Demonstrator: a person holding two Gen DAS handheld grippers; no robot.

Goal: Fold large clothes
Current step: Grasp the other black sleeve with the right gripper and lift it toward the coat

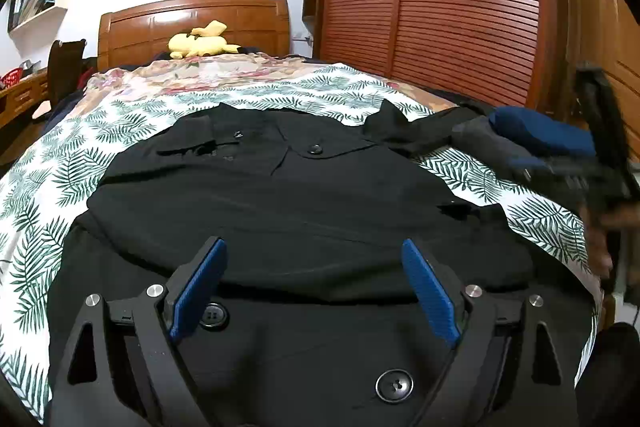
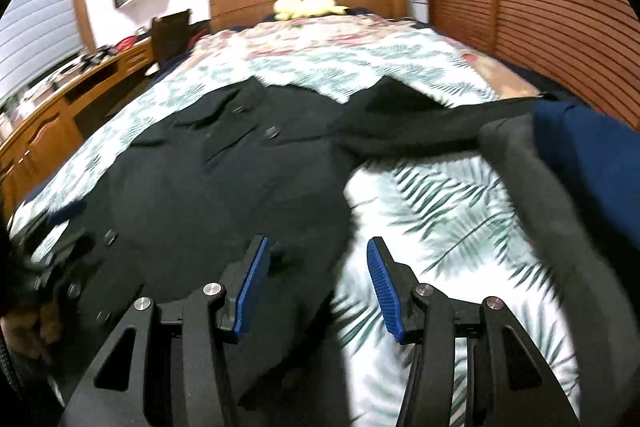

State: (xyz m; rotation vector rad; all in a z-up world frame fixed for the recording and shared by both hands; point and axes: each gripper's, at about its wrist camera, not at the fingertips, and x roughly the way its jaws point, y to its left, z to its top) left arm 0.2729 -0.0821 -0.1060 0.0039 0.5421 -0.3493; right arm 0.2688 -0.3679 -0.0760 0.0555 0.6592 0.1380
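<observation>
A large black buttoned coat [image 1: 280, 203] lies spread on the bed, collar toward the headboard, its lower part folded up over the body. It also shows in the right wrist view [image 2: 224, 187]. My left gripper [image 1: 314, 259] is open and empty, low over the coat's near fold. My right gripper [image 2: 316, 255] is open and empty over the coat's right edge, where black cloth meets the bedcover. One sleeve [image 2: 420, 131] stretches right. The right gripper [image 1: 600, 163] shows blurred at the right edge of the left wrist view.
The bed has a white leaf-print cover [image 1: 60, 163] and a wooden headboard [image 1: 192, 23] with a yellow plush toy [image 1: 200, 45]. Folded grey and blue clothes [image 2: 560, 167] lie at the right. A slatted wardrobe [image 1: 460, 7] stands right, a wooden desk [image 2: 48, 123] left.
</observation>
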